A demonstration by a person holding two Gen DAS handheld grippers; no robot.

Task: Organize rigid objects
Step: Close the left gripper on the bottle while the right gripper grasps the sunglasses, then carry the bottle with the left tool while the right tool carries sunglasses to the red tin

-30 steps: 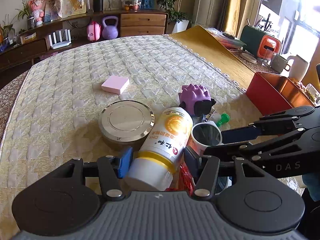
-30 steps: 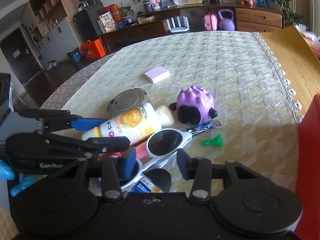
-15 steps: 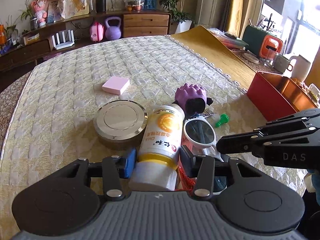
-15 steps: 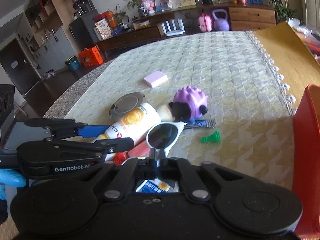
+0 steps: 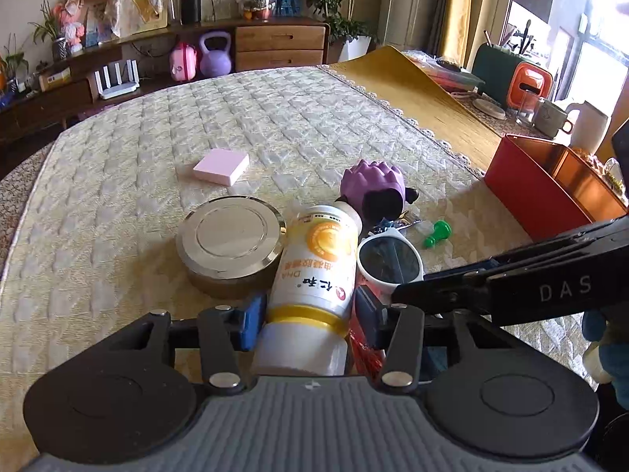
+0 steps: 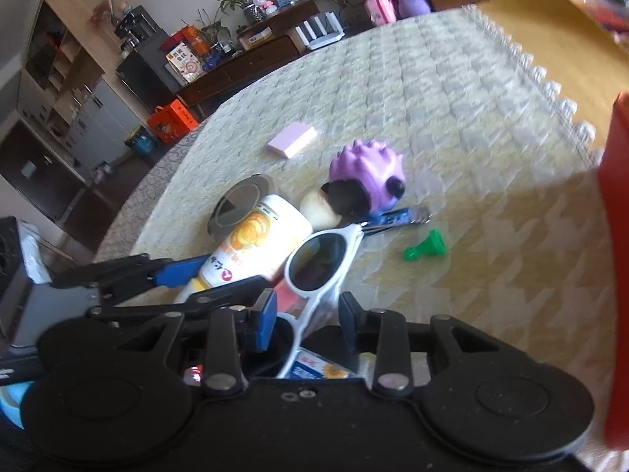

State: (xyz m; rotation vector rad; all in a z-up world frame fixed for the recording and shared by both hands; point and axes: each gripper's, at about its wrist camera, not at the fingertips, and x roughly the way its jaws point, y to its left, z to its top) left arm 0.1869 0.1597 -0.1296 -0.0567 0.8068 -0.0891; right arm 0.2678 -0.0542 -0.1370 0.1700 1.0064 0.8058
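The left gripper [image 5: 306,310] clamps the supplement bottle [image 5: 314,271], lying lengthwise along its fingers near the table's front edge. The right gripper [image 6: 306,320], just reopened, straddles the white sunglasses [image 6: 318,263] ungripped.

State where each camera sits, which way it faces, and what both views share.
Left wrist: on the left gripper, facing forward and down; its jaws, just closed, grip the bottle; the right gripper shows alongside.
Right wrist: on the right gripper, facing likewise; its jaws, just opening, straddle the sunglasses.
Shared: bottle, sunglasses, purple toy, green piece.
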